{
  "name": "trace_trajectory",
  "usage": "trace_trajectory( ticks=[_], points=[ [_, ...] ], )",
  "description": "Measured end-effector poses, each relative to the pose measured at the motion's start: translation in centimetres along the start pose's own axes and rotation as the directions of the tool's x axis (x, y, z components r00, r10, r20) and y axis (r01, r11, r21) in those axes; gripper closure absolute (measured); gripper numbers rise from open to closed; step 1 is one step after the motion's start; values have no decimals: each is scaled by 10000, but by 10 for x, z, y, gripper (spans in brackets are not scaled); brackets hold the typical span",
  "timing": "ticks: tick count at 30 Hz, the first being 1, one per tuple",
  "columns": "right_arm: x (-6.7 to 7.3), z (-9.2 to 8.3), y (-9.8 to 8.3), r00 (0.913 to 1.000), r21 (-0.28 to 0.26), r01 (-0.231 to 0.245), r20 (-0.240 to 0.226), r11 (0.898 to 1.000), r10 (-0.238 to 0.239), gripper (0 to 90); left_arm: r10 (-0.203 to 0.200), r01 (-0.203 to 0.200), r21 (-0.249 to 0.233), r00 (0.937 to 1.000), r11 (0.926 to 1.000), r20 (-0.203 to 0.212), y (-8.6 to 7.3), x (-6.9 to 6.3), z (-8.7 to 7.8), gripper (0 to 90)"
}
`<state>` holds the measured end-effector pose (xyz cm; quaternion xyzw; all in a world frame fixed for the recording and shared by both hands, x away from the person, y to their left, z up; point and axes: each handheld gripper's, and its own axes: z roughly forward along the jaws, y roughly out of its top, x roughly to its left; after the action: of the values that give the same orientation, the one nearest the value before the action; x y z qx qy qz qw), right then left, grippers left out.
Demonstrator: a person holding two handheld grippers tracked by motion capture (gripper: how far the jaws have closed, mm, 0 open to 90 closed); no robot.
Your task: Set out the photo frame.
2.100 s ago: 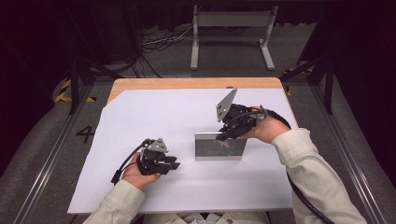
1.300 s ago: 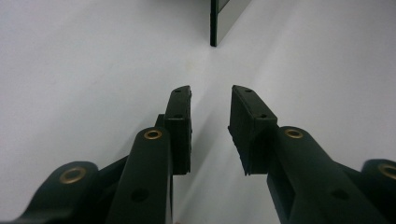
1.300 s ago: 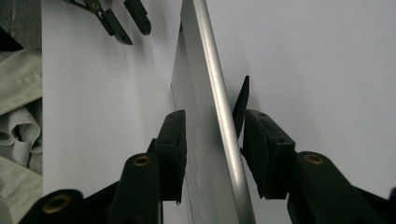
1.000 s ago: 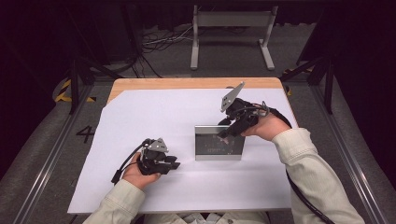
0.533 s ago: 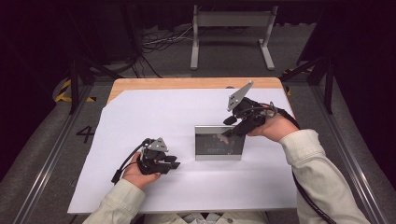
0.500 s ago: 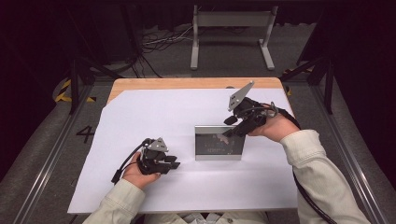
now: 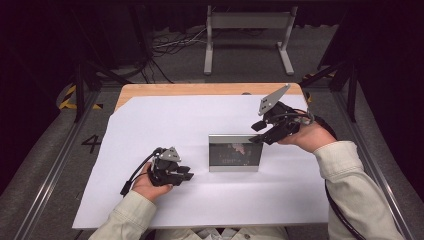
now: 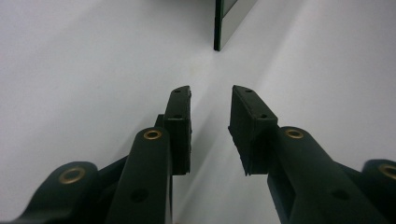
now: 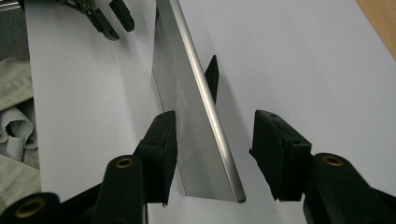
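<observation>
A silver picture frame (image 7: 235, 152) stands upright on its black back prop (image 9: 212, 77) in the middle of the white sheet, its dark picture facing the person. My right gripper (image 7: 256, 132) is at the frame's right end, open. In the right gripper view its jaws (image 9: 214, 114) straddle the frame's (image 9: 196, 121) near end, one on each side, with gaps on both. My left gripper (image 7: 187, 172) rests low on the sheet to the left of the frame, open and holding nothing. In the left gripper view (image 8: 210, 93) the frame's edge (image 8: 224, 23) lies ahead.
White paper (image 7: 165, 125) covers the table, with a wooden strip (image 7: 200, 89) bare at the far edge. A grey metal stand (image 7: 247, 30) and cables sit on the floor behind. The right gripper view shows the left gripper (image 9: 105, 16) beyond the frame and a pale sleeve (image 9: 14, 121).
My right gripper has slid right and back along the frame's top to its right end. The frame's face went from plain grey to showing its dark picture. The left gripper stayed put.
</observation>
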<state>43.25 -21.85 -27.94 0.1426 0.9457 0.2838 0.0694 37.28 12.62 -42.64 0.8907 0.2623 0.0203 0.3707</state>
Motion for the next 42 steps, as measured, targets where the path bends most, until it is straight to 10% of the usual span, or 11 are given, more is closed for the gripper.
trace_trajectory(
  ticks=[42],
  points=[
    [-6, -41, -66, 9845, -850, -1385, 965, 9867, 1465, 441, -326, 316, -226, 9982, 9992, -493, -2, 10, -7, 651]
  ],
)
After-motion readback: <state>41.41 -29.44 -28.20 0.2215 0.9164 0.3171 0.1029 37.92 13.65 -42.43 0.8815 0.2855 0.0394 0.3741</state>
